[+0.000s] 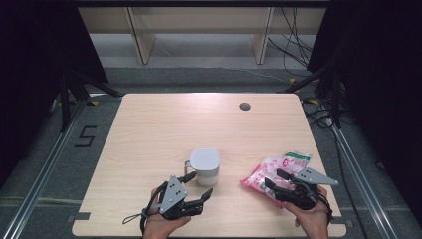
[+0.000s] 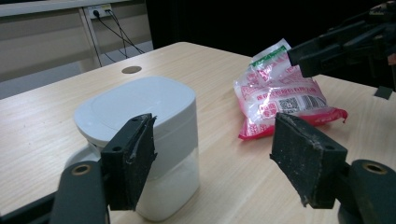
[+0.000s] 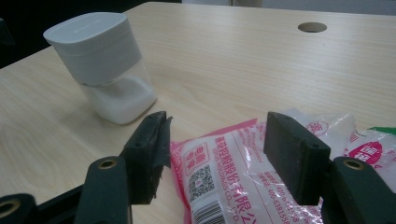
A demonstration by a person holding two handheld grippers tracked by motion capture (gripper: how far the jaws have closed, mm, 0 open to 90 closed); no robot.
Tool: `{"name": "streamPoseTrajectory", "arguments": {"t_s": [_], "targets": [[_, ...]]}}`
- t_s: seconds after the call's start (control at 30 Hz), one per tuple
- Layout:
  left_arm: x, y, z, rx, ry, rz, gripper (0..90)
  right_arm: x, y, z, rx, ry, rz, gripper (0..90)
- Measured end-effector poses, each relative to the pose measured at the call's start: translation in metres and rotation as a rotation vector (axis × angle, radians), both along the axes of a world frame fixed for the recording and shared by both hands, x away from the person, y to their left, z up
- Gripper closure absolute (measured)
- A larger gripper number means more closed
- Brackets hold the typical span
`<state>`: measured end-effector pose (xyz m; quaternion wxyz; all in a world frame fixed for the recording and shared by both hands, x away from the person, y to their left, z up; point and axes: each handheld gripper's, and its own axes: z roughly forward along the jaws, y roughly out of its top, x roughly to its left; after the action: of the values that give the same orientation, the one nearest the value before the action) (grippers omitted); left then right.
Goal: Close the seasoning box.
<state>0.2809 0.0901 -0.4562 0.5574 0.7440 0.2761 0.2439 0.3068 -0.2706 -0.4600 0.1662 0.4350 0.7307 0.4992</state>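
A white lidded container with white powder in its clear lower part stands upright near the table's front middle. A pink and white printed plastic bag lies flat to its right. My left gripper is open just in front of the container, which sits behind its left jaw with nothing between the pads. My right gripper is open over the bag's near end. Its jaws stand on either side of the bag and do not press on it.
The light wooden table has a round cable hole at the back right. Wooden shelf legs and cables are on the floor beyond the table. Dark curtains hang on both sides.
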Motion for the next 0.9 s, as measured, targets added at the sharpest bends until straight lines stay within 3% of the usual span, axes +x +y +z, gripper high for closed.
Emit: {"name": "streamPoseTrajectory", "arguments": {"t_s": [0.27, 0.33, 0.37, 0.43, 0.57, 0.63, 0.7, 0.9], "targets": [[-0.005, -0.011, -0.007, 0.005, 0.026, -0.020, 29.4, 0.001, -0.001, -0.001, -0.015, -0.028, 0.014, 40.7], [-0.006, -0.014, -0.010, 0.010, 0.033, -0.028, 29.3, 0.000, -0.001, -0.001, -0.014, -0.026, 0.013, 40.7], [-0.006, -0.015, -0.010, 0.016, 0.035, -0.029, 29.3, -0.002, 0.001, -0.001, 0.008, -0.001, 0.001, 40.7], [-0.006, -0.017, -0.012, 0.004, 0.033, -0.038, 29.3, -0.002, 0.000, 0.000, -0.009, -0.006, 0.003, 40.7], [-0.007, -0.018, -0.013, 0.020, 0.043, -0.035, 29.2, -0.001, 0.000, -0.001, -0.014, -0.023, 0.009, 40.7], [-0.007, -0.019, -0.015, -0.005, 0.045, -0.034, 29.2, -0.002, -0.001, 0.000, -0.015, -0.017, 0.011, 40.7], [-0.007, -0.017, -0.015, 0.020, 0.035, -0.039, 29.2, -0.002, -0.001, 0.000, -0.020, -0.012, 0.015, 40.7], [-0.008, -0.019, -0.020, 0.021, 0.052, -0.029, 29.1, -0.002, 0.000, -0.001, -0.018, -0.024, 0.016, 40.7]]}}
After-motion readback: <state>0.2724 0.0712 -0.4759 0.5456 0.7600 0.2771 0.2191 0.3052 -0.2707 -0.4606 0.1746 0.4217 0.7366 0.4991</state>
